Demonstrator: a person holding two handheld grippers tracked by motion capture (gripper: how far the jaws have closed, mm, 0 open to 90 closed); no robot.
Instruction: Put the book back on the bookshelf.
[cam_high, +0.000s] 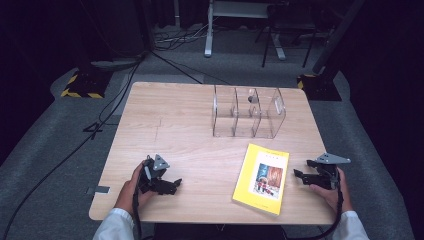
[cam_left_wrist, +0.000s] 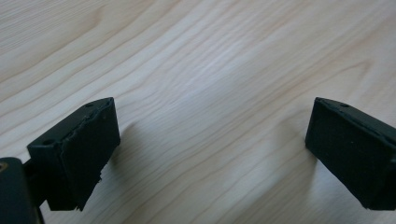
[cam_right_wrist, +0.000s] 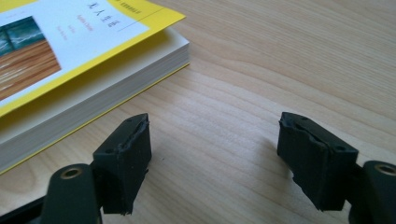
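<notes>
Yellow paperback book (cam_high: 262, 178) with a picture on its white cover lies flat on the light wooden table (cam_high: 170, 120), near the front edge and toward the right side. Behind it, farther away, stands a clear plastic organiser box with upright dividers (cam_high: 247, 112), and something small and dark sits inside it, too small to tell what. The right gripper (cam_high: 306, 169) rests low over the table just to the right of the book, not touching it. In the right gripper view its two black jaws stand wide apart with bare wood between them, and the book's pages and yellow cover edge (cam_right_wrist: 88, 74) lie just ahead and to the left. The left gripper (cam_high: 170, 185) sits on the left side of the table, well apart from the book, and its jaws are wide apart too, with nothing between them but wood. So I think the work is at its very start: the reach for the book has not begun. The next move probably needs the right gripper to slide left toward the book's near edge and get one jaw under the cover or the pages. That may be tricky, because the book lies flat on the wood. The left gripper could hold the other side so the book does not slip away.
</notes>
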